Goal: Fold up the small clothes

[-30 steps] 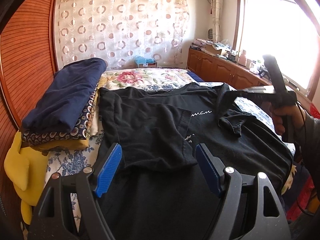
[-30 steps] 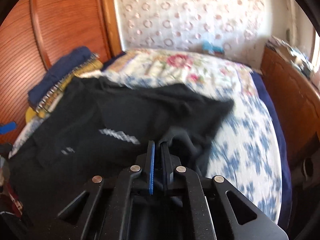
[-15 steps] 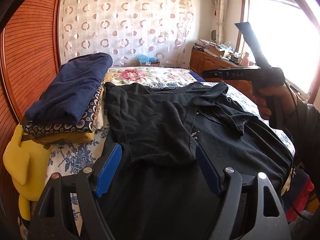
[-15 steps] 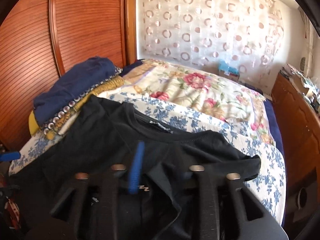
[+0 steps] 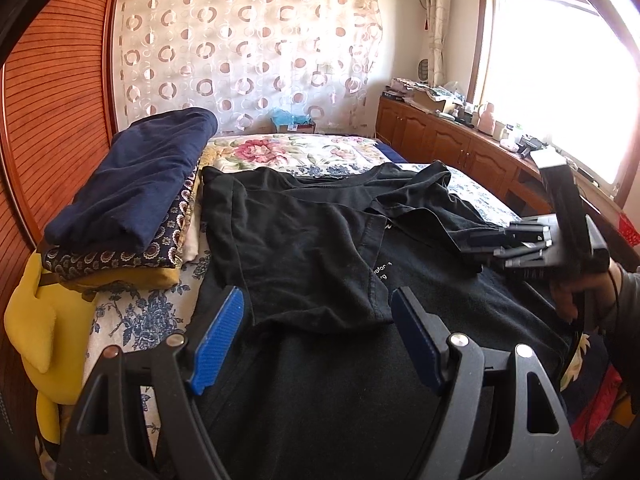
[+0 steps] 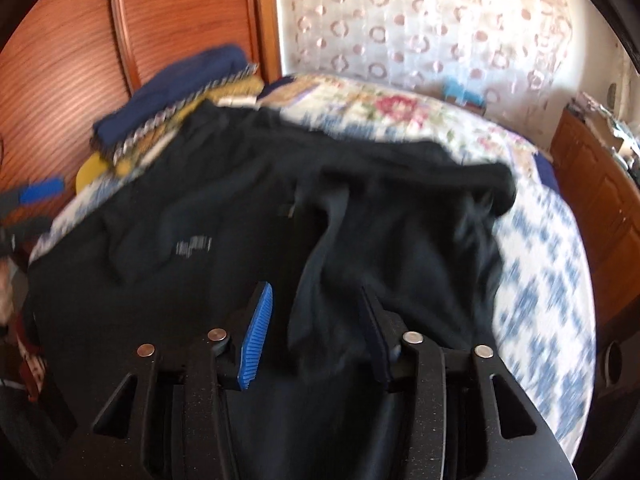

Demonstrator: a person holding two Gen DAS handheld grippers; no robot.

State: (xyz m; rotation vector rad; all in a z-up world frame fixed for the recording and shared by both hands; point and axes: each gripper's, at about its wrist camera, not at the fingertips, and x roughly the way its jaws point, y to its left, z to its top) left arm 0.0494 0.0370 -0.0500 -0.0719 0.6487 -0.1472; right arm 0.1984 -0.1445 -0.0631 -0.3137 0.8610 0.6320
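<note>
The black T-shirt (image 5: 304, 256) lies spread on the bed (image 5: 304, 152), one side already folded inward, beside the stack of folded clothes (image 5: 132, 200) at the bed's left edge. The left gripper (image 5: 316, 332) hovers wide open, holding nothing. The right gripper (image 6: 316, 328) is closing half-open over the loose sleeve fold (image 6: 400, 248), its fingers (image 6: 256, 332) not yet pressing cloth. For a clean fold it should pinch the fold's edge, then lay it flat inward.

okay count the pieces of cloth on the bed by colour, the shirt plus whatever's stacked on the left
Black: 1, the black T-shirt spread on the bed
Navy: 1, folded navy piece topping the stack
Navy patterned: 1, patterned piece beneath it
Mustard yellow: 1, mustard piece at the bottom
Total: 4
</note>
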